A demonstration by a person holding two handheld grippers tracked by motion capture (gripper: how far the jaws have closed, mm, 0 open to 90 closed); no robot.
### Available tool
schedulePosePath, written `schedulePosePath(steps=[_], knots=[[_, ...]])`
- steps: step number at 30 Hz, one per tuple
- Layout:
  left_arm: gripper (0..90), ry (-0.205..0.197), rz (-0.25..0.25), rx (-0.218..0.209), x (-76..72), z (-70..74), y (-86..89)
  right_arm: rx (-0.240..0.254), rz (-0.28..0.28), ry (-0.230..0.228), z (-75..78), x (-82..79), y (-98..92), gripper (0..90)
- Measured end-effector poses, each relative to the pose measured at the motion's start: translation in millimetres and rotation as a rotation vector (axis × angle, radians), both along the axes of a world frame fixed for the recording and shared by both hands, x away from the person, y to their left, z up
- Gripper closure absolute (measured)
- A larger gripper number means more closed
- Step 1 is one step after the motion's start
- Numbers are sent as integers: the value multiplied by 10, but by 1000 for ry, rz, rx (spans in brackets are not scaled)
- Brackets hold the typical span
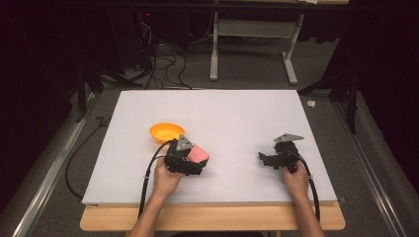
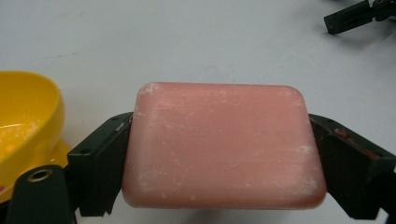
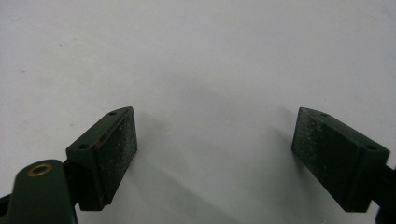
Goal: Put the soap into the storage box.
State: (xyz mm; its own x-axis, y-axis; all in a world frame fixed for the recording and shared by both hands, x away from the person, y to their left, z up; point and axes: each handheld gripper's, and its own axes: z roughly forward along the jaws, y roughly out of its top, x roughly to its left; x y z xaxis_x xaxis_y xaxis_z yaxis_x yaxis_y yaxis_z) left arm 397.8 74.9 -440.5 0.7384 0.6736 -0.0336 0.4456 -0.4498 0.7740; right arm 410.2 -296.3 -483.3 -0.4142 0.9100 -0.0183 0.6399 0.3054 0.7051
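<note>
A pink bar of soap point(image 2: 224, 144) with whitish scuffs sits between the two black jaws of my left gripper point(image 2: 219, 156), which press on its short ends. From above, that soap point(image 1: 199, 155) and the left gripper point(image 1: 190, 160) are just right of a yellow bowl point(image 1: 166, 132) on the white table. The bowl point(image 2: 25, 126) rises at the left edge of the left gripper view. My right gripper point(image 3: 215, 149) stands open over bare white surface, with nothing between its pads. In the high view the right gripper point(image 1: 267, 159) is at the table's right.
The white board point(image 1: 212, 113) lies on a wooden table whose front edge point(image 1: 212, 217) shows below it. Cables trail from both grippers toward the person. A tip of the right gripper point(image 2: 348, 16) shows far off in the left gripper view. Desk legs and cables stand beyond the table.
</note>
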Motion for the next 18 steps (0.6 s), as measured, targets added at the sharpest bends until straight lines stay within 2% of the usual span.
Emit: schedulePosePath(steps=[12, 18], knots=[[137, -11, 33, -20, -117, 45, 193, -1, 1, 1, 1, -1, 0, 148], [137, -17, 65, -9, -176, 66, 277, -1, 0, 0, 1, -2, 0, 148]])
